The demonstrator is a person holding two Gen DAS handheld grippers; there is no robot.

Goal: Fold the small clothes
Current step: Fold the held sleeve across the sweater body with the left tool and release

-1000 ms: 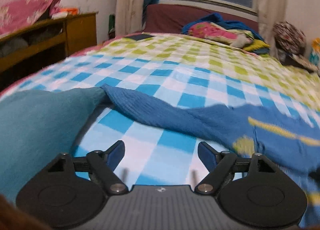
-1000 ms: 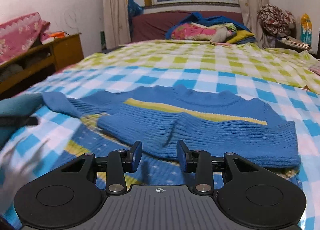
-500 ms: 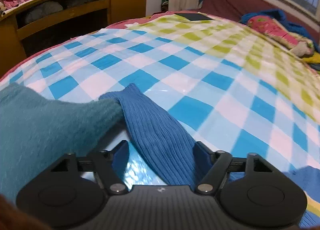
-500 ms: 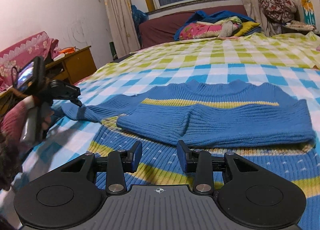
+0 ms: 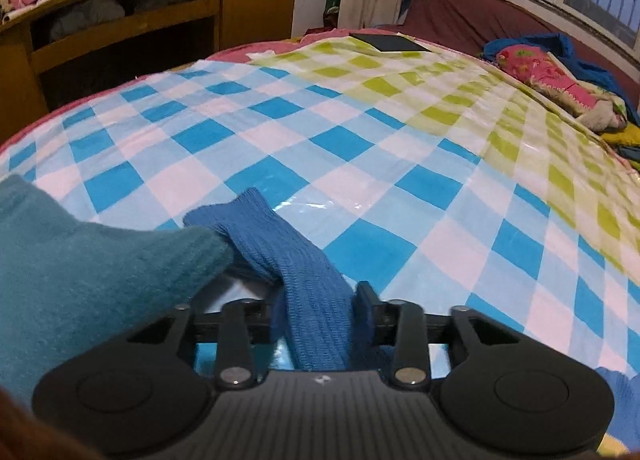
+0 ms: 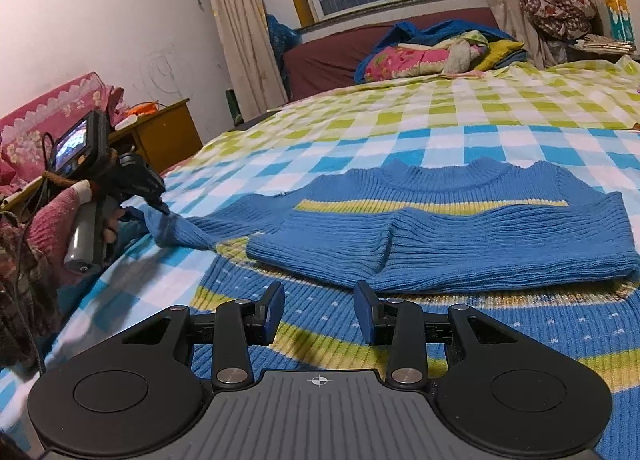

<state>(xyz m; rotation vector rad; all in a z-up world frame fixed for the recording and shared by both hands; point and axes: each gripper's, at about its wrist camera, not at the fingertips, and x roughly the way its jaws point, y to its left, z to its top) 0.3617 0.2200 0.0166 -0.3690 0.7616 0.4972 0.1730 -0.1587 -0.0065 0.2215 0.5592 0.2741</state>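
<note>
A small blue ribbed sweater (image 6: 460,236) with yellow stripes lies on the checked bed. Its right sleeve is folded across the chest. Its left sleeve (image 5: 296,272) stretches out to the left. My left gripper (image 5: 316,320) is shut on that sleeve near the cuff; it also shows in the right wrist view (image 6: 154,202), holding the sleeve end (image 6: 176,230) slightly lifted. My right gripper (image 6: 319,314) is open and empty, hovering over the sweater's lower hem.
A teal garment (image 5: 80,272) lies at the bed's left edge beside the sleeve. A wooden cabinet (image 5: 132,32) stands left of the bed. Bedding and clothes (image 6: 436,54) are piled at the headboard. A black flat object (image 5: 388,42) lies on the far bed corner.
My left gripper moved onto the left sleeve and closed on it, lifting the cuff a little. My right gripper stayed open over the hem, tilting up slightly.
</note>
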